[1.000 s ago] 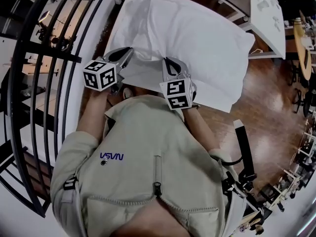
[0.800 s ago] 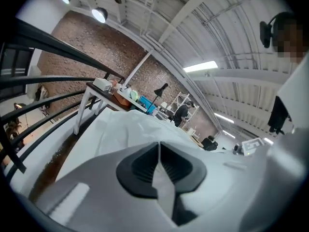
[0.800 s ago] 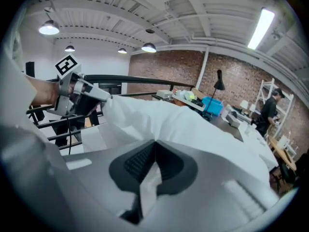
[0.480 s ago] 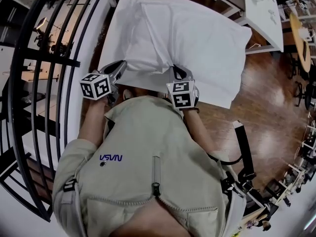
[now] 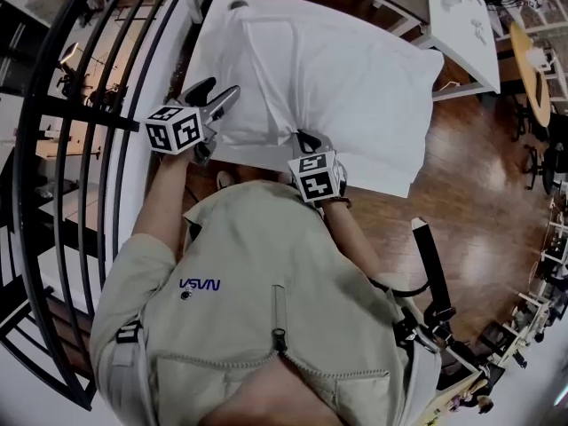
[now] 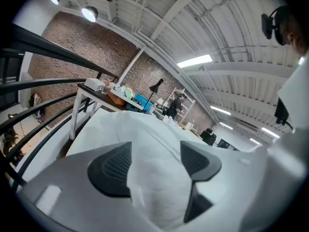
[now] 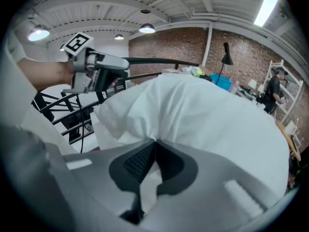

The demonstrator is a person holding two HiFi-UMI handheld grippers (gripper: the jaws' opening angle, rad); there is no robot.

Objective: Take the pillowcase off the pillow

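- The pillow [image 5: 346,78] lies across the white table [image 5: 206,51]. It looks fully inside its pillowcase [image 5: 382,162], whose flat, slack end reaches the table's near edge.
- At that near edge, the right gripper [image 7: 153,141] is clamped tight on a gathered pleat of the pillowcase, and folds fan out from its closed jaws.
- Toward the table's near left corner, the left gripper [image 6: 155,148] has just been opening its jaws. They stand wide, with white cloth bulging between the pads [image 6: 112,168], but neither pad presses on it.
- This looks like a regrip. The left gripper should probably bite deeper, catching the stuffed bulk through the cloth rather than one loose layer.
- With the pillow pinned against the table, the right gripper can draw the case toward the near edge. A low, steady pull would suit, so the pleat doesn't slip.
- A black railing [image 5: 80,105] runs along the table's left side, so the left arm has little room to swing out there.
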